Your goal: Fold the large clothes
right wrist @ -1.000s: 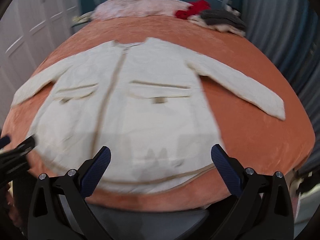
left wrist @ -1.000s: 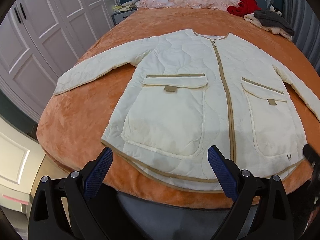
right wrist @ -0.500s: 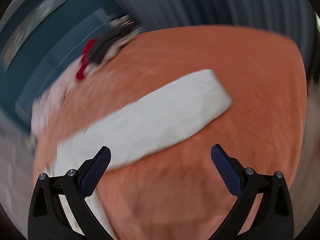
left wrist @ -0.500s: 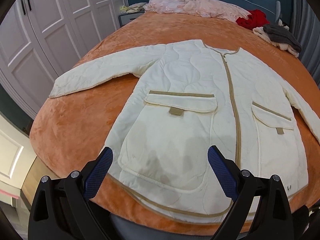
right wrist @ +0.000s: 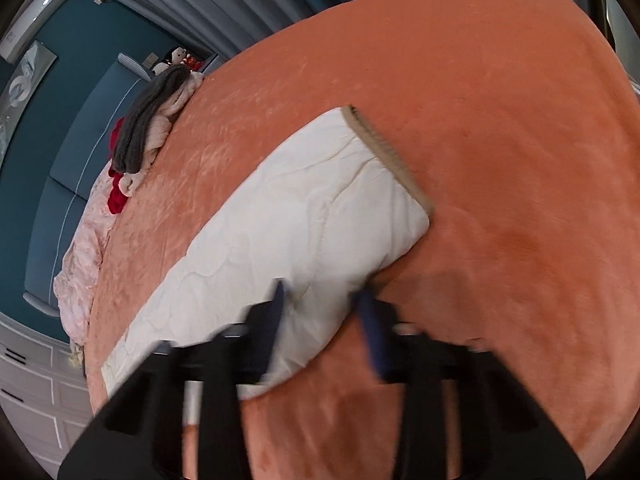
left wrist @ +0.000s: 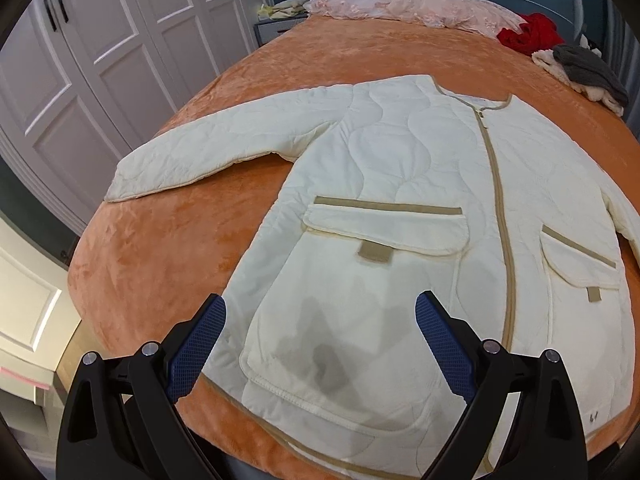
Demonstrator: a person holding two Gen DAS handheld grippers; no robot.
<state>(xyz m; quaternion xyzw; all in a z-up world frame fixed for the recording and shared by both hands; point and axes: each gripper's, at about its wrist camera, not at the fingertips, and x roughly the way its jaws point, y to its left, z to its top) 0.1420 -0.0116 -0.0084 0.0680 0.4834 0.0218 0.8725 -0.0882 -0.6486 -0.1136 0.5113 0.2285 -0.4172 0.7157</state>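
A: Right gripper (right wrist: 320, 312) first: its jaws have just been closing, and a fold of the jacket sleeve (right wrist: 304, 232) sits between the blue pads. The picture is smeared there, so whether they truly pinch the cloth I cannot tell.

B: And the left gripper (left wrist: 320, 344)?

A: Released, jaws standing wide, hovering over the hem with nothing between them.

B: Where's the garment?

A: The cream quilted jacket (left wrist: 400, 208) lies flat, front up, zipped, on the orange bedspread (left wrist: 168, 240). One sleeve stretches toward the white wardrobe doors (left wrist: 100, 60); the other, tan-trimmed cuff (right wrist: 384, 152) outward, runs across the spread.

B: Beyond it?

A: Pink bedding (left wrist: 400, 0), a red garment (left wrist: 528, 34) and a grey one (left wrist: 588, 68) at the head.
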